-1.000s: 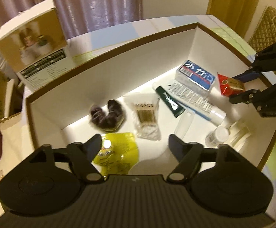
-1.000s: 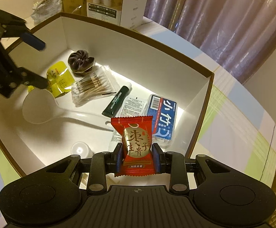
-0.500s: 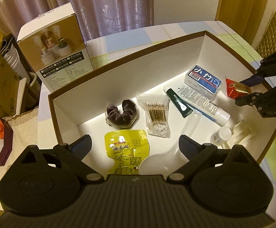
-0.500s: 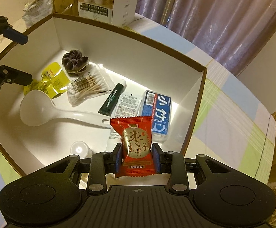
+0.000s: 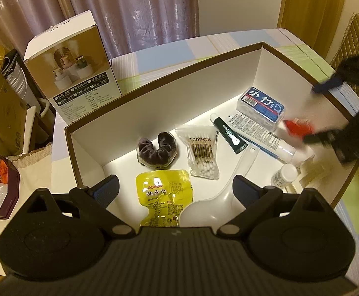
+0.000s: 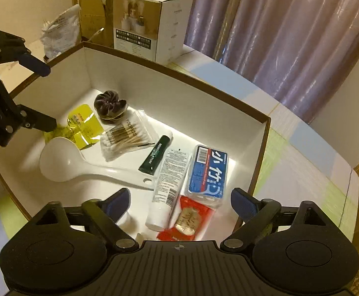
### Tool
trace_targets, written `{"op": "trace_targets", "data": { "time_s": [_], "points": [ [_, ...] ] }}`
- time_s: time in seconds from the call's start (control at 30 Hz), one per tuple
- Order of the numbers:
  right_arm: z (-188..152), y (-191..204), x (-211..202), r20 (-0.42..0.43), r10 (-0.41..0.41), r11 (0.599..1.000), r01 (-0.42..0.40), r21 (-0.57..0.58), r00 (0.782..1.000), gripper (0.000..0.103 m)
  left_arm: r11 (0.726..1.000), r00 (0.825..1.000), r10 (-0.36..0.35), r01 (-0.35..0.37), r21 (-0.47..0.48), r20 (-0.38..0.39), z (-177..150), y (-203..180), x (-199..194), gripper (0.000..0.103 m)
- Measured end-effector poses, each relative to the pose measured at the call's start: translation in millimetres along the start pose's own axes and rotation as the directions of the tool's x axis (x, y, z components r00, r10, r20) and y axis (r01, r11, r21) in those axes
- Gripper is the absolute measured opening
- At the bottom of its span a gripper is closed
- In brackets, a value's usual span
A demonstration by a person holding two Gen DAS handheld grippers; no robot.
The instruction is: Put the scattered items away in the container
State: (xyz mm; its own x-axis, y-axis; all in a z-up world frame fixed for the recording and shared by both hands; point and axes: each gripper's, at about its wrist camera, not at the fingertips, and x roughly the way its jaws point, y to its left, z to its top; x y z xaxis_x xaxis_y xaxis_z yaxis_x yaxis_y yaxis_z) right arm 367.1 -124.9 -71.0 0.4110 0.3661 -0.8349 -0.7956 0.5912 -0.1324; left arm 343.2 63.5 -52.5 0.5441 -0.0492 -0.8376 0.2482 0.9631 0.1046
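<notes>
Container [image 6: 177, 79]: large white box with brown rim, standing on the pastel-checked surface [image 6: 303, 162]. It holds every loose item in view.

Ladle [image 6: 80, 165]: white, lying across the box floor, bowl toward the left gripper.

Tissue pack [image 6: 209, 172]: blue, flat, near the right-hand wall.

Tube [image 6: 169, 185]: white, beside the tissue pack; a dark green tube [image 6: 156, 155] lies just beside it.

Cotton swabs [image 6: 125, 135]: clear bag, mid-floor.

Yellow pouch [image 5: 163, 197]: flat, below the left gripper.

Scrunchie [image 6: 109, 104]: dark, toward the far wall.

Red packet [image 6: 187, 219]: the changed entry. A second ago it was pinched in the right gripper; now it lies loose in the box, against the tissue pack and the tube's cap end, blurred in the left view.

Right gripper [image 6: 180, 202]: jaws have just been opening and now stand spread, nothing between them.

Left gripper [image 5: 175, 188]: jaws spread wide above the pouch and ladle bowl, holding nothing.

Status: the drop appears complete; no stray task item shows outside the box, so the tidying looks close to finished.
</notes>
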Motion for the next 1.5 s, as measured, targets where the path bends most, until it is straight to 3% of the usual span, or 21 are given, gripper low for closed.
{"op": "trace_targets", "data": {
  "time_s": [0.43, 0.8, 1.17, 1.5],
  "points": [
    [-13, -2, -33, 0.046, 0.085, 0.977, -0.092, 0.191, 0.995, 0.093, 1.0, 0.999, 0.028, -0.027, -0.003, 0.028, -5, -6, -20, 0.097],
    [-33, 17, -72, 0.103, 0.081, 0.931, -0.112, 0.348, 0.991, 0.093, 0.997, 0.997, 0.057, -0.054, -0.058, 0.051, -24, -27, -59, 0.097],
    [-65, 52, -101, 0.113, 0.072, 0.933, -0.107, 0.345, 0.991, 0.093, 0.988, 0.995, 0.088, -0.082, -0.13, 0.041, -61, -59, -101, 0.097],
    [-85, 74, -127, 0.139, 0.059, 0.93, -0.105, 0.351, 0.988, 0.093, 0.979, 0.988, 0.134, -0.12, -0.164, 0.077, -86, -85, -136, 0.097]
  ]
}}
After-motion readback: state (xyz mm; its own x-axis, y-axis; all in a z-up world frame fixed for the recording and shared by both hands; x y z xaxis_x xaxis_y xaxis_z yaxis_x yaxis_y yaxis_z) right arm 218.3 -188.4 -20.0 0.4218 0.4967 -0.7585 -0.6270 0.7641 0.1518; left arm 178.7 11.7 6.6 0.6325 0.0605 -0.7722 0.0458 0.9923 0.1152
